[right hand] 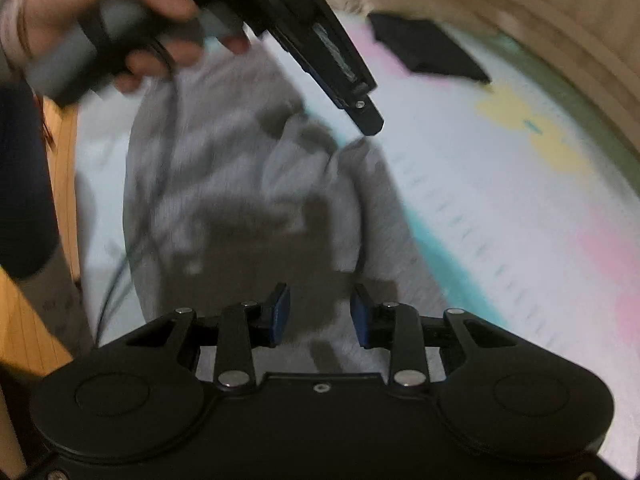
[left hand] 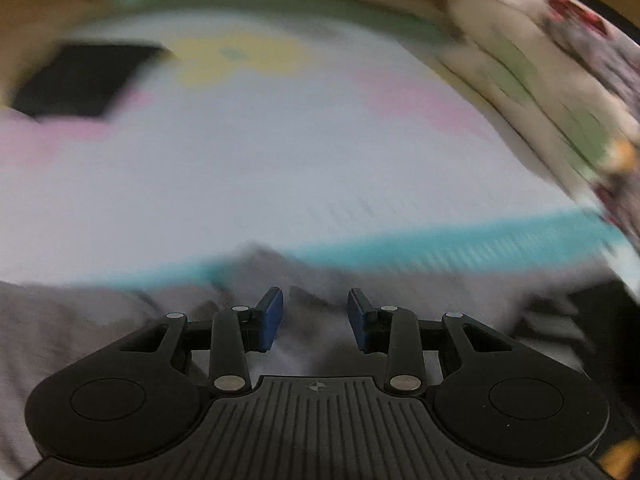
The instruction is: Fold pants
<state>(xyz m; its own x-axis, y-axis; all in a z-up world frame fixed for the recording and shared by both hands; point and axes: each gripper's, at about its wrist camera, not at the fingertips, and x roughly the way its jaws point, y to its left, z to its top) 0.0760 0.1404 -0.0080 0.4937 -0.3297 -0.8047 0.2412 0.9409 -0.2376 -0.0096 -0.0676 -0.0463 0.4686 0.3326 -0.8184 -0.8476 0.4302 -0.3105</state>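
Right wrist view: grey sweatpants (right hand: 240, 184) lie crumpled on a pastel play mat (right hand: 520, 216) as the right gripper (right hand: 320, 316) and left gripper (left hand: 315, 320) hover above, jaws partly apart, gripping nothing.

Pants (right hand: 224, 184): grey soft cloth, matt. Mat (right hand: 500, 208): smooth, pastel.

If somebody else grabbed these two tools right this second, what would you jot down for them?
Left gripper: jaws apart, nothing pinched, over the grey pants.
Right gripper: jaws apart too, empty, above the same heap.
Pants: bunched, unfolded, on the pastel mat, across its teal stripe.
Done: no fold visible yet.
Left: spread the pants flat, then fold.
Pictures are blurred.
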